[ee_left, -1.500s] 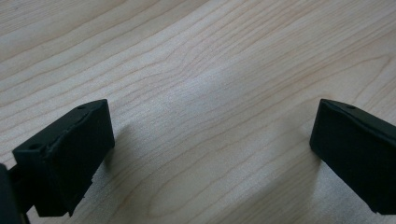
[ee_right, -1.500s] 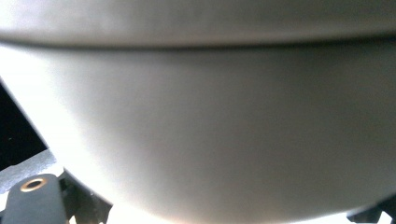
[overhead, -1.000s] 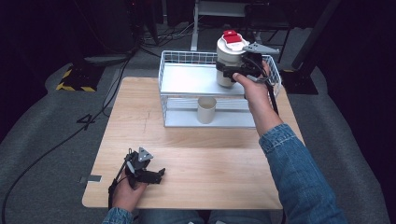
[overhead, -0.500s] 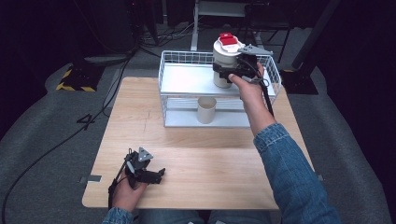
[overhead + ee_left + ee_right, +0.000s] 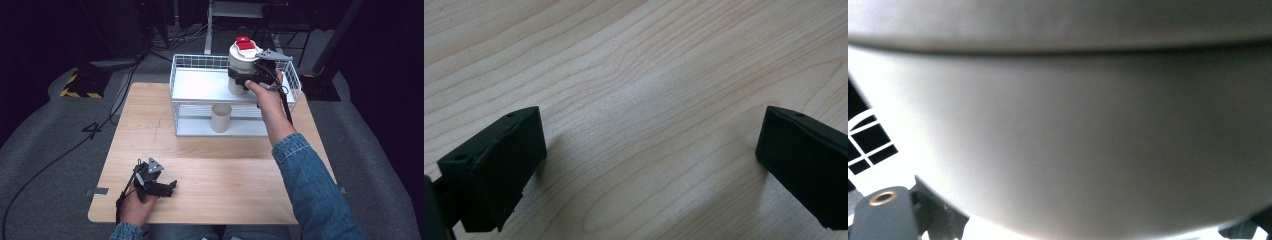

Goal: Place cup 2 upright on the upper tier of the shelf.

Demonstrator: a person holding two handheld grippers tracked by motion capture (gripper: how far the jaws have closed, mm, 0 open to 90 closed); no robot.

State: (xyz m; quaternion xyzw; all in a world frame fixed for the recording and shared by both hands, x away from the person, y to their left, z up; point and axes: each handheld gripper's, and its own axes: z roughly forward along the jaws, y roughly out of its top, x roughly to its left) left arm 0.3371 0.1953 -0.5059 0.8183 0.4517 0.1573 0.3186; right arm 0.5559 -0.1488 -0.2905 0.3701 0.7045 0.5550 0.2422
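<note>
A white canister (image 5: 239, 62) with a red lid (image 5: 245, 43) stands upright at the right end of the top shelf of a white wire rack (image 5: 200, 87). My right gripper (image 5: 245, 77) is shut on the canister's side, level with its lower half. Whether the canister's base rests on the shelf I cannot tell. Up close in the right gripper view, the canister's pale wall (image 5: 1073, 125) is right against the camera. My left gripper (image 5: 167, 187) lies low on the wooden table (image 5: 225, 170) near its front left edge, open, with bare wood between its fingers (image 5: 499, 165).
A cream cup (image 5: 221, 117) stands on the rack's lower shelf, under the canister's side. The rack sits at the far middle of the table. Cables and dark stands lie on the grey floor beyond and to the left.
The right hand has shifted the canister slightly to the left over the top shelf. The left gripper has stayed still.
</note>
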